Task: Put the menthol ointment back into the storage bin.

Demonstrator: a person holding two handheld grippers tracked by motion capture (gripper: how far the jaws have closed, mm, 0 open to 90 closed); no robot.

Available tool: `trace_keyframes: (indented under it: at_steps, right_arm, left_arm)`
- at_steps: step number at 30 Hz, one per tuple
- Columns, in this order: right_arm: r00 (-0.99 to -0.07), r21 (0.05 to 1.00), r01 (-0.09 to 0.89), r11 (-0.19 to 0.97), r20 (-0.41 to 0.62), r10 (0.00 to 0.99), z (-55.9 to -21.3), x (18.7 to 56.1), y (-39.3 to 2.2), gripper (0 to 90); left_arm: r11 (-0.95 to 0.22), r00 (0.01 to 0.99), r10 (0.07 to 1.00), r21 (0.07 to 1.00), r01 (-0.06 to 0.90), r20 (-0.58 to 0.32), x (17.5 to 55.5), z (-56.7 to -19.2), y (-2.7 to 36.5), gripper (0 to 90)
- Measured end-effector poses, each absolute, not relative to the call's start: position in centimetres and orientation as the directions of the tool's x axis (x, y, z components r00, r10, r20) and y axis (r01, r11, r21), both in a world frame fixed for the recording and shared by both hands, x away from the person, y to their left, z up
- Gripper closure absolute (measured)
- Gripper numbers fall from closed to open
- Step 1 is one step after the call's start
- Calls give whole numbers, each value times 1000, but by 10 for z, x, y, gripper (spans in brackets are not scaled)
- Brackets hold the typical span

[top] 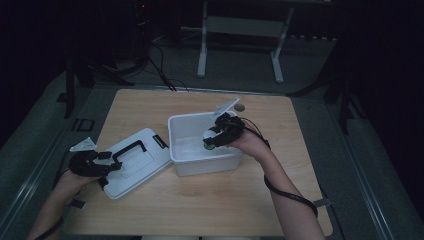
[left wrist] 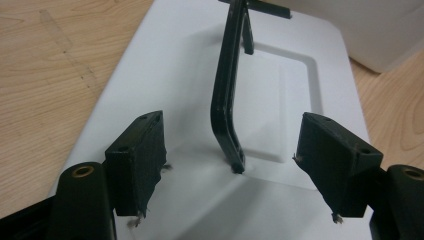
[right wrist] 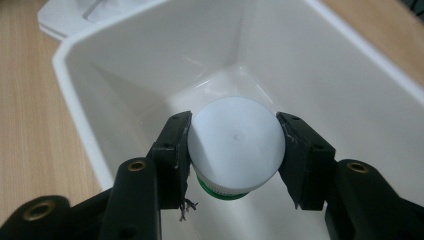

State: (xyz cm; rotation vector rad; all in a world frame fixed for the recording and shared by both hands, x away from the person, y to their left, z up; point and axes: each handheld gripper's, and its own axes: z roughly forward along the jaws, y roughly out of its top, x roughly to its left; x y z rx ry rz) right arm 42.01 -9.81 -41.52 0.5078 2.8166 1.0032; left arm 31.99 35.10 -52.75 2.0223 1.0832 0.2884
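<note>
Jaws of the right gripper (right wrist: pixel 234 150) are clamped on the white cap (right wrist: pixel 236 144) of a small container, one pad pressed to each side of the cap. A green band (right wrist: pixel 220 192) shows just beneath the cap; the rest of the container is hidden below it. The held container sits inside the open white box (right wrist: pixel 350 65), above its floor, toward the box wall nearest the right edge of the tabletop. In the high view the right gripper (top: pixel 216 137) reaches down over that wall, with the person's right hand (top: pixel 247 142) behind it and a black cable trailing along the forearm.

Jaws of the left gripper (left wrist: pixel 232 160) stand apart, empty, with nothing pressed between the pads. They straddle the near end of the black handle (left wrist: pixel 227 100), which stands raised from the white lid (left wrist: pixel 175 75); neither pad touches the handle. The lid lies flat on the tabletop (top: pixel 210 200), near its left edge and angled to it, its far corner just beside the box. In the high view the left gripper (top: pixel 112 167) rests at the lid's near left side.

The box stands at about the middle of the tabletop. A small round mark (top: pixel 240 107) lies on the wood behind it, toward the far edge.
</note>
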Motion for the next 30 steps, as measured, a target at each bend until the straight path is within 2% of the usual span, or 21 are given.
trace_keyframes:
  at_steps: [21, 25, 30]
  right_arm:
    - [-952, 509, 274, 816, 22, 306, -452, 440, -56, 506]
    - [-958, 469, 254, 846, 0, 287, -460, 444, -48, 506]
    - [-966, 453, 240, 859, 24, 258, -468, 447, -44, 505]
  left_arm:
    - [-309, 605, 779, 739, 598, -164, 318, -532, 353, 275]
    - [-310, 605, 780, 739, 599, -163, 317, -533, 354, 275]
    - [-307, 602, 782, 741, 597, -162, 316, -533, 357, 275]
